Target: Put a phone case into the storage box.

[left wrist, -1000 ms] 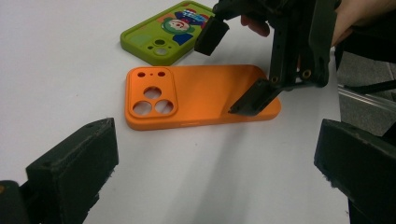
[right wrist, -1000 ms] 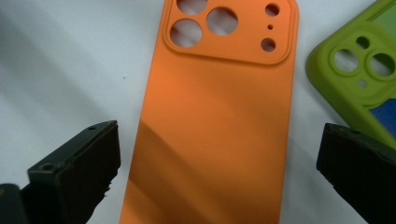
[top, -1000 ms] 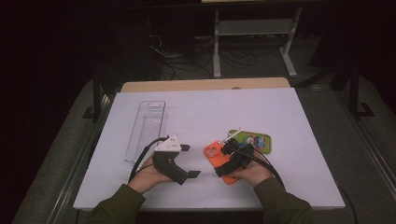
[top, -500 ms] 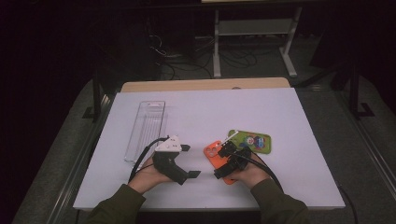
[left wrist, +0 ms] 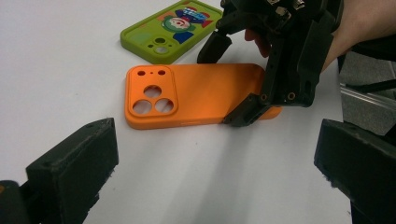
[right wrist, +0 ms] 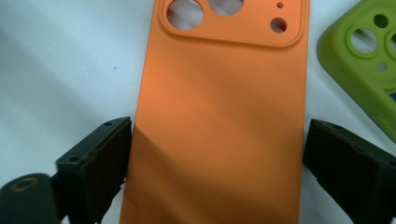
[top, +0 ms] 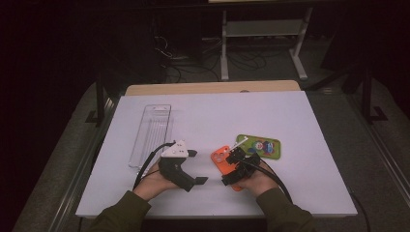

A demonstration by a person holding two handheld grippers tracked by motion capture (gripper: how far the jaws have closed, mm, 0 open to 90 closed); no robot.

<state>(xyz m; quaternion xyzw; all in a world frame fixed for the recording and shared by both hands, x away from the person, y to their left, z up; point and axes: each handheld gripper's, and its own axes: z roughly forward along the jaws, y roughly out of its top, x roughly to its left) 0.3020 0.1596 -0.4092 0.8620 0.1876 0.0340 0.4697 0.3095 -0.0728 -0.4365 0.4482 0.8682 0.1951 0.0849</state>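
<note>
R gripper (top: 235,166) jaws just closing in on orange phone case (right wrist: 219,116), which lies flat on table (top: 300,121) beside green case (top: 259,145); pads at both long edges, grip looks near. L gripper (top: 193,166) apart, idle

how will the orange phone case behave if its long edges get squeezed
The orange phone case looks thin and hollow, so likely light and apt to flex. Its matte skin probably resists slipping. Lying flat on the table, it shouldn't roll or tip.
</note>
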